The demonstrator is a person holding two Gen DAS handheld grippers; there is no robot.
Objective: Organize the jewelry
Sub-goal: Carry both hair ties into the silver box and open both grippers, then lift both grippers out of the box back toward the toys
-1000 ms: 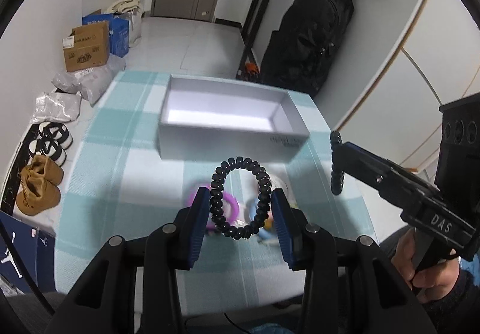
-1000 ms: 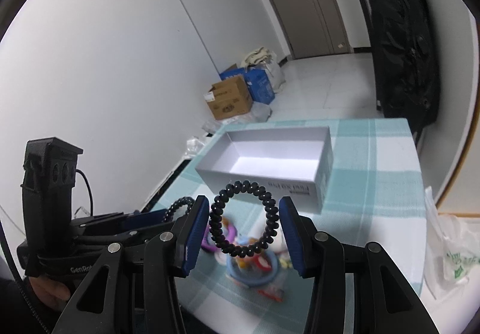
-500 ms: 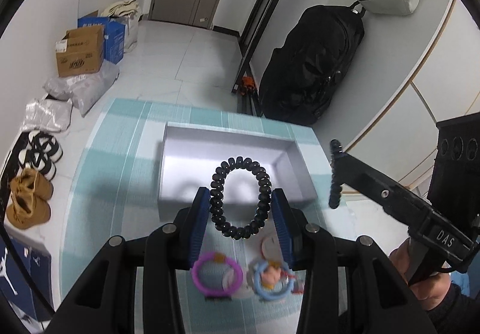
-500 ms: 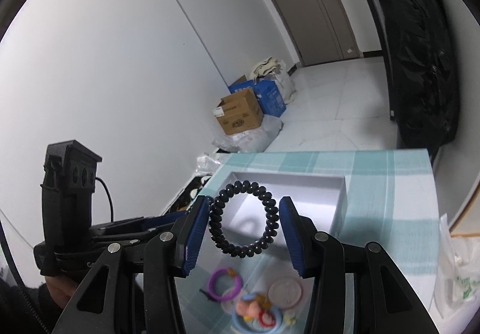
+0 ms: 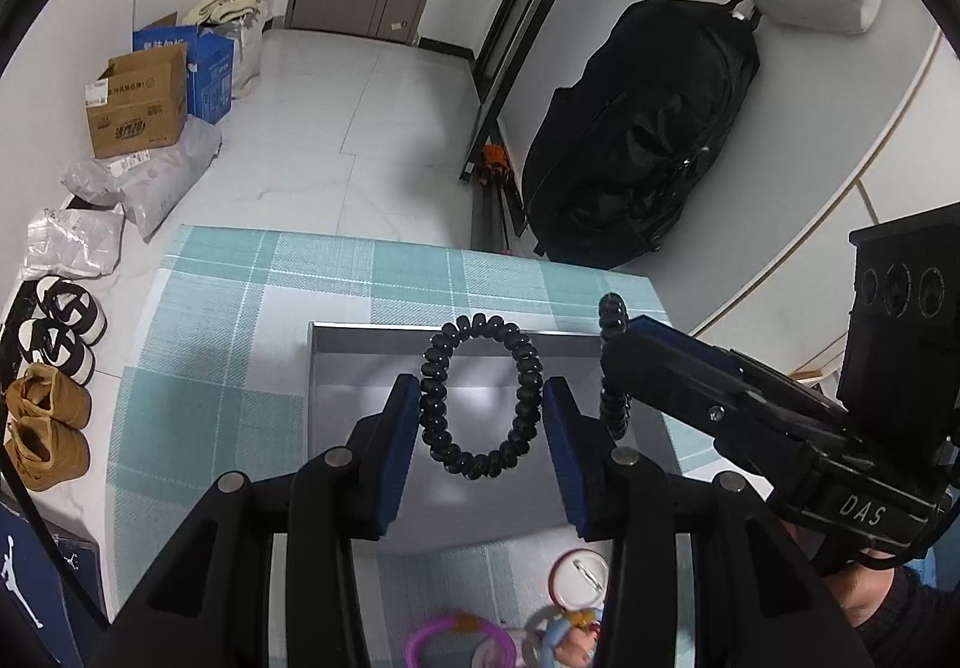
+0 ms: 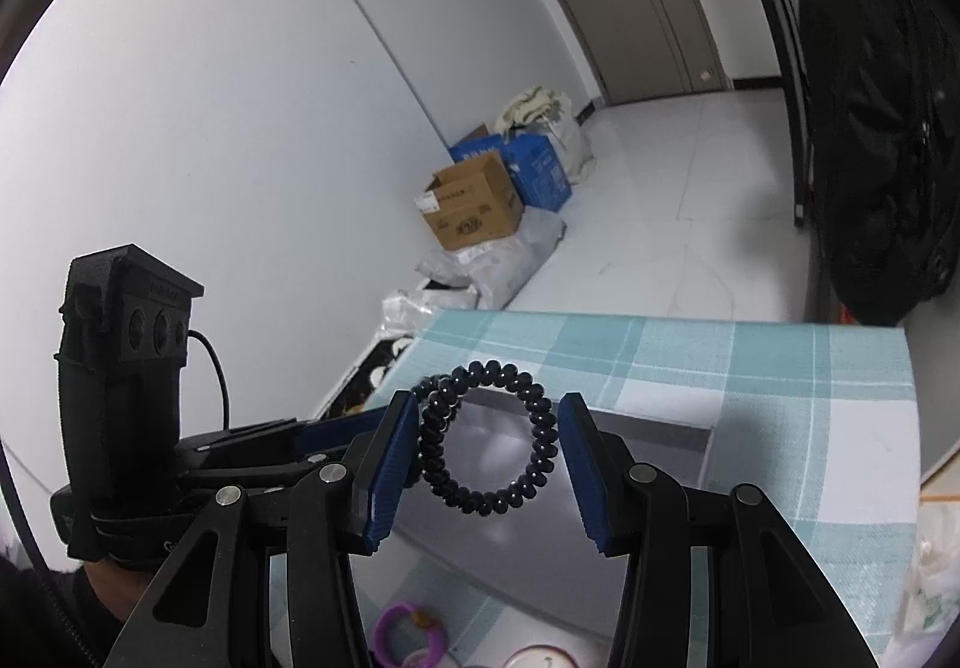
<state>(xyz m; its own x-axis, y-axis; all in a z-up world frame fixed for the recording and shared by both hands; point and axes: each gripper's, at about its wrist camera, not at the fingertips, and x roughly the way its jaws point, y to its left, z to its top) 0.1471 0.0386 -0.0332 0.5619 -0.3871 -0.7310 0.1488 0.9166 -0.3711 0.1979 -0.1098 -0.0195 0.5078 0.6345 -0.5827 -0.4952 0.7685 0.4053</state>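
Black beads form two bracelets, one in each hand-held gripper, and both hang over the open grey box on the teal checked table. The left hand-held gripper is clamped on the left black beaded bracelet, blue pads pressing its two sides so the ring stands upright with its hole facing the camera. The right hand-held gripper grips the right black beaded bracelet the same way; in its view the left pad touches the beads, while the contact at the right pad is harder to judge.

Squeezing each ring across its width looks deliberate: the stretchy loop stays stiff and can fall flat once the pads part. Both tools sit close together, the right one just beside the left, so the two matching pieces will likely land together in the box.

A purple ring, a pale blue toy-like ring and a round white badge lie on the table on the near side of the box, not yet sorted. The release looks like the step in hand.
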